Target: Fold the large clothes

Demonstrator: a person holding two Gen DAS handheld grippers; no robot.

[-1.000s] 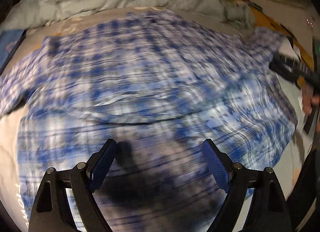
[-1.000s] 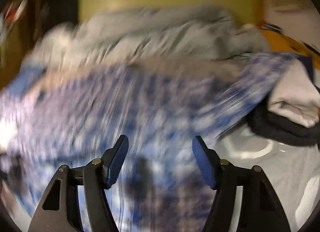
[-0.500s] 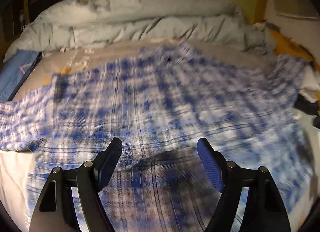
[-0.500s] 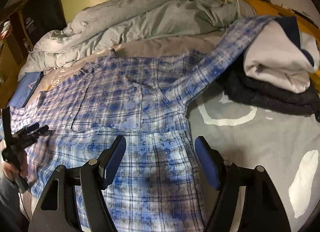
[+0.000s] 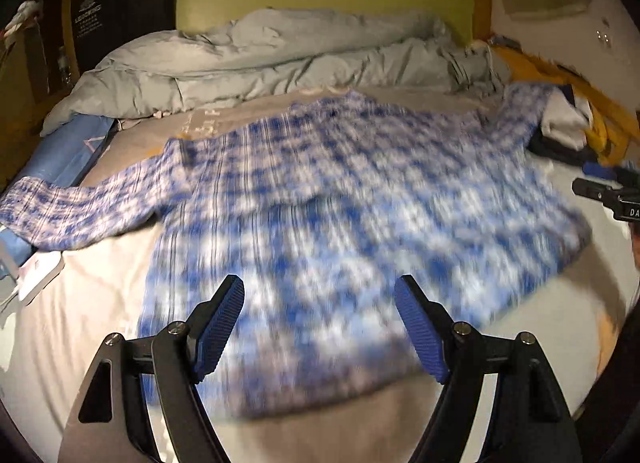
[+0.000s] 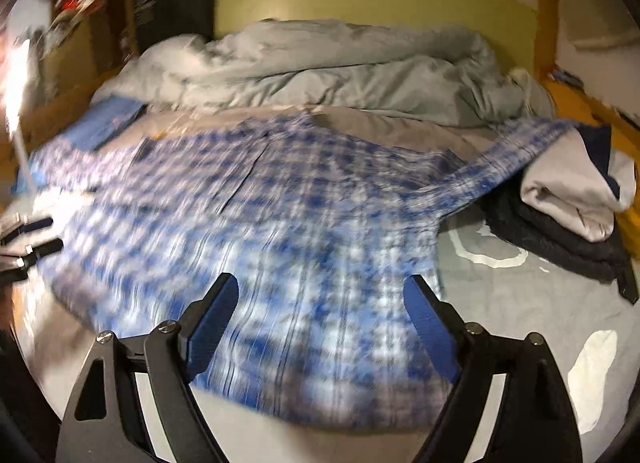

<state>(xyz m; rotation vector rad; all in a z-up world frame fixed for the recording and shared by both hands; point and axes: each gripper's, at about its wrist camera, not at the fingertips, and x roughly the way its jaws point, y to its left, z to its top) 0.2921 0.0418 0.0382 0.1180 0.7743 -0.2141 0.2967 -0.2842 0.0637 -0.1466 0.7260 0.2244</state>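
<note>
- Left wrist view: the plaid shirt (image 5: pixel 344 215) lies spread flat on the bed (image 5: pixel 92 295), collar toward the bunched grey duvet (image 5: pixel 280 59) at the far end and hem nearest the camera. One sleeve (image 5: pixel 76 211) stretches out to the left across the sheet. The left gripper (image 5: pixel 320 327) hangs above the hem with its jaws spread wide and nothing between them. The picture is blurred, so fine creases cannot be read.
- Left wrist view, handling: the shirt looks like thin woven cloth, light and limp. It will likely sag and drag rather than hold a shape, and bunch if pulled from one point only. A pinch at a hem corner or a shoulder seam seems the surest hold.
- Right wrist view: the right gripper (image 6: pixel 320 315) is likewise released and empty, poised over the hem near the shirt's right side edge. The other sleeve (image 6: pixel 504 159) runs up and right, its cuff resting on a stack of folded clothes (image 6: pixel 568 203).
- Right wrist view, handling: that sleeve probably needs lifting off the stack before any fold, best taken near the cuff. Soft fabric on a soft sheet may slide, so both corners are better raised together.
</note>
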